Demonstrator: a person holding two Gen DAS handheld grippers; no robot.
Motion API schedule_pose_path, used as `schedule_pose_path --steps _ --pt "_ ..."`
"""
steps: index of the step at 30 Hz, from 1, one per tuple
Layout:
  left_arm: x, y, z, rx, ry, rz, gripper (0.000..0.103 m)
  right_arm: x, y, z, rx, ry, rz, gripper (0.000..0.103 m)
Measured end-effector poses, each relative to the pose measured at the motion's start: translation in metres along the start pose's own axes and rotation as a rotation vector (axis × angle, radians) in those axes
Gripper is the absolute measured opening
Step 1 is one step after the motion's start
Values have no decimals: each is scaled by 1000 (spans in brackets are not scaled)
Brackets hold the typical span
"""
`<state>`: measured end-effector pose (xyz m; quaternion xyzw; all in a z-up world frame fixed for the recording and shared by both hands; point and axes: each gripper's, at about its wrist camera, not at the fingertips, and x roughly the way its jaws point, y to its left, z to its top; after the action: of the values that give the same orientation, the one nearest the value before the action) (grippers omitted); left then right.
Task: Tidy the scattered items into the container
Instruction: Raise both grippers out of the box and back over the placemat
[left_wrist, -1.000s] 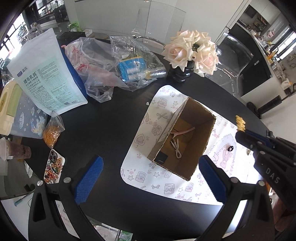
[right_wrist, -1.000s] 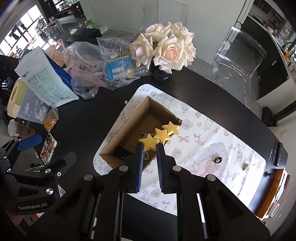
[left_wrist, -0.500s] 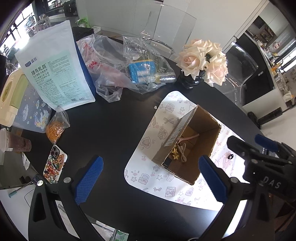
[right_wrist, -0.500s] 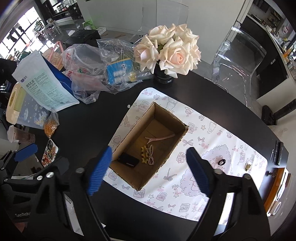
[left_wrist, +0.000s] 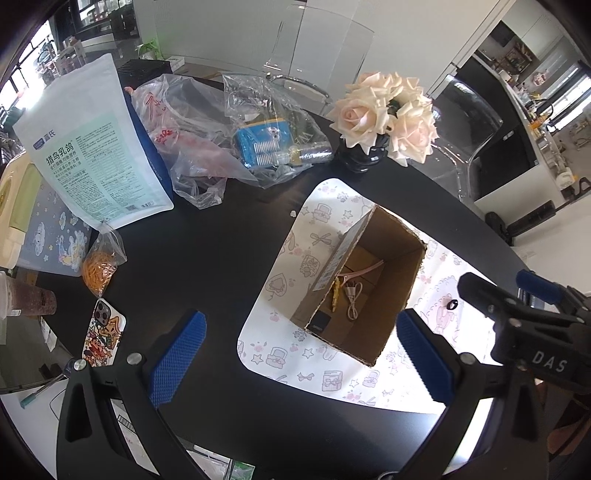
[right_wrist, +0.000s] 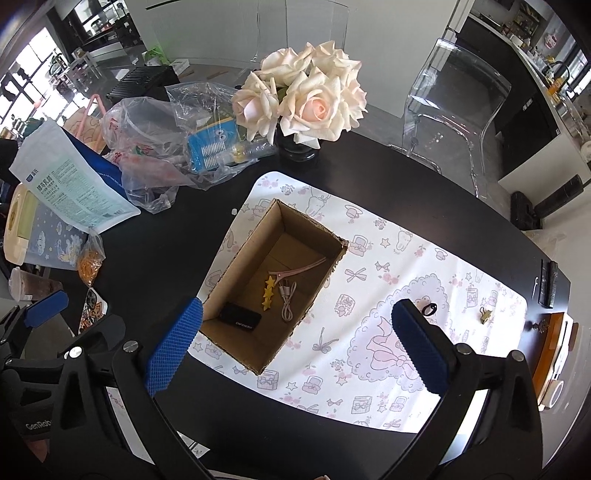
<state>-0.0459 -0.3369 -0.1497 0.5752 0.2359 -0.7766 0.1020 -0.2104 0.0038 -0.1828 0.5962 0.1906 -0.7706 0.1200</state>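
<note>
An open cardboard box (right_wrist: 334, 271) stands on a patterned white mat (right_wrist: 373, 306); it also shows in the left wrist view (left_wrist: 410, 280). Inside lie a yellow star hair clip (right_wrist: 268, 292), a pink hair clip (right_wrist: 299, 267), a coiled cable (right_wrist: 287, 301) and a black case (right_wrist: 240, 316). A small black ring (right_wrist: 428, 309) and a gold clip (right_wrist: 485, 314) lie on the mat to the right of the box. My right gripper (right_wrist: 295, 350) is open and empty above the box's near side. My left gripper (left_wrist: 299, 358) is open and empty, left of the right one.
A vase of pale roses (right_wrist: 303, 103), clear plastic bags (right_wrist: 166, 147), a white food pouch (left_wrist: 92, 147), a bag of orange bits (left_wrist: 98, 267), a phone (left_wrist: 103, 332) and a drink cup (left_wrist: 26, 299) crowd the black table's back and left. A clear chair (right_wrist: 450, 110) stands behind.
My right gripper opened and dropped the yellow star clip into the box, then drew back. Both cameras rose a little.
</note>
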Motion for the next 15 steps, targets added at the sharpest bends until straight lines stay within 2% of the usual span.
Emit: schedule_pose_path --steps 6,15 --pt "-5 -25 -2 59 -1 -26 103 -18 -24 -16 58 -6 -26 103" --pt "-14 -99 -27 236 9 -73 103 -62 -54 -64 235 -35 -78 103"
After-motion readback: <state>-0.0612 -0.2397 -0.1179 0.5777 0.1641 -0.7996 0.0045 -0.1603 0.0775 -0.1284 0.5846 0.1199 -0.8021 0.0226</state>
